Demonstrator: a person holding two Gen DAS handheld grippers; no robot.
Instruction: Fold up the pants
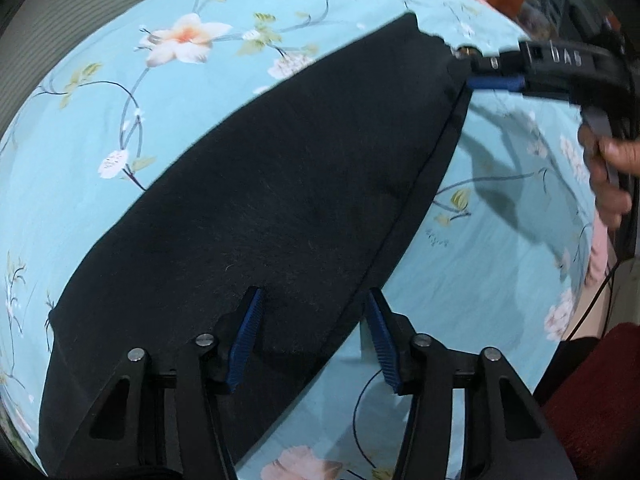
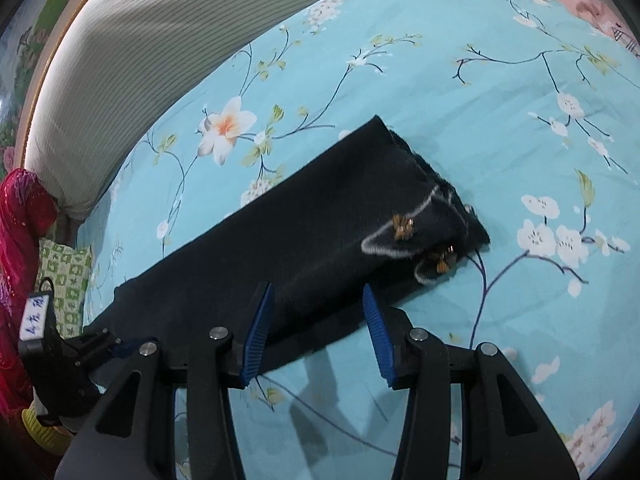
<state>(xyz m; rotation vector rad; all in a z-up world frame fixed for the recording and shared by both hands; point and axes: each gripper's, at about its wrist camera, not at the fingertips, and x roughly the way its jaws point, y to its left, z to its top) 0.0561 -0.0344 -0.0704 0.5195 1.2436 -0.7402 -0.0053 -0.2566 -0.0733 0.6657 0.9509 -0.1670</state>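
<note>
Spreading wide, the left gripper (image 1: 314,336) hovers over the near edge of the pants (image 1: 260,208), its fingers (image 1: 248,336) holding nothing. The right gripper (image 2: 318,334) is likewise parted and empty above the cloth's long edge. Black and folded into a long strip, the pants lie flat on the floral bed (image 2: 460,120), gold trim at one end.

We see a bed under a light blue floral sheet (image 2: 400,60), a striped pale headboard cushion (image 2: 160,32) at its far edge, and a red cloth (image 2: 20,260) beside it.
</note>
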